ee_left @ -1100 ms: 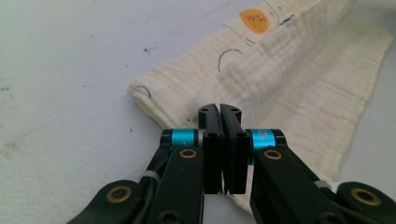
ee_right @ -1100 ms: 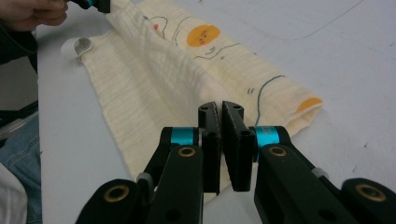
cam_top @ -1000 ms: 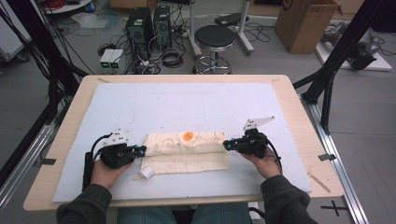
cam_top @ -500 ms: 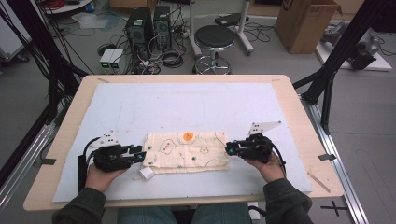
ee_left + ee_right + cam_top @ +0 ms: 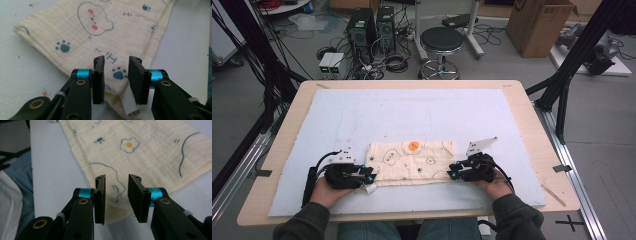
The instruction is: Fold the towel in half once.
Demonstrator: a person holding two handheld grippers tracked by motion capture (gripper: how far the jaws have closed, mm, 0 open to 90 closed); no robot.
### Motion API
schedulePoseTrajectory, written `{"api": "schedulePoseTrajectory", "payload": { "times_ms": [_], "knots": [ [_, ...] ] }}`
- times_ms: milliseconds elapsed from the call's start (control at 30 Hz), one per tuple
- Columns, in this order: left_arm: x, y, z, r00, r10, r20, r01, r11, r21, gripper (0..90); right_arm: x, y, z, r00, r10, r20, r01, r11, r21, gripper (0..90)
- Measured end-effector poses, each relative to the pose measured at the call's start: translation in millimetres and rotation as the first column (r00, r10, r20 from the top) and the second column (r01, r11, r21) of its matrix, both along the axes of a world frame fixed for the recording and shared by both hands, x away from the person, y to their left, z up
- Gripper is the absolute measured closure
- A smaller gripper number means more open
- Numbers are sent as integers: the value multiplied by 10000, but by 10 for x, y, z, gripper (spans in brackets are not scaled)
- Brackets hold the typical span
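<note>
A folded cream cloth (image 5: 412, 160) printed with paw marks and small drawings lies flat on the pale mat (image 5: 412, 115), near the front. My left gripper (image 5: 370, 177) is at its left end. Its jaws have just opened and eased in slightly; they stand apart over the cloth's corner (image 5: 100, 37) without pinching it. A white tag (image 5: 131, 105) pokes out beside that corner. My right gripper (image 5: 451, 173) is at the right end. Its jaws have just been opening and stand apart above the cloth's edge (image 5: 150, 152), gripping nothing.
The mat covers most of a wooden table (image 5: 537, 125), with bare mat behind the cloth. A person's hands and dark sleeves come in from the front edge. Beyond the table stand a stool (image 5: 441, 40), computer cases (image 5: 372, 25) and a cardboard box (image 5: 537, 25).
Both grippers have let go of the cloth's ends: jaws shut a second ago now stand apart. The cloth's near edge has settled flat. Neither hand has shifted much.
</note>
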State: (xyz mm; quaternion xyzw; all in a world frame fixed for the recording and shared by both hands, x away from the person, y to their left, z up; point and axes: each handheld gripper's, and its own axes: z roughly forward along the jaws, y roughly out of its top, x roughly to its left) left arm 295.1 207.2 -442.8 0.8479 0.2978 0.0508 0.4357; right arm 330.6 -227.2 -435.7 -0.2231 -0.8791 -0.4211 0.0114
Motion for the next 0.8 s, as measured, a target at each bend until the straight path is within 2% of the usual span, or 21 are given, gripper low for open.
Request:
{"api": "schedulePoseTrajectory", "payload": {
  "times_ms": [100, 233, 467, 600, 733, 800],
  "knots": [
    [-8, 3, -2, 10000, -12, -22, 12, 10000, -25, 635, -13, 8, -22, 9999, 100, 48, -99, 9995, -311, 669],
    [-14, -1, -5, 10000, 10, 60, -11, 10000, 95, 640, -20, 18, -31, 9997, 173, 157, -165, 9987, -481, 688],
    [-23, -7, -6, 9987, 242, 449, -262, 9987, 427, 780, -24, 25, -33, 9997, 189, 139, -180, 9977, -656, 800],
    [-21, -1, -1, 9983, 295, 499, -318, 9985, 444, 838, -20, 19, -19, 9998, 153, 109, -147, 9983, -566, 841],
    [-29, 10, 16, 9980, 288, 555, -305, 9991, 300, 843, -27, 7, 13, 9998, 133, 168, -126, 9990, -426, 847],
    [-33, 25, 37, 9975, 314, 629, -323, 9994, 123, 843, -25, -10, 36, 9997, 114, 205, -110, 9997, -210, 848]
  ]
}}
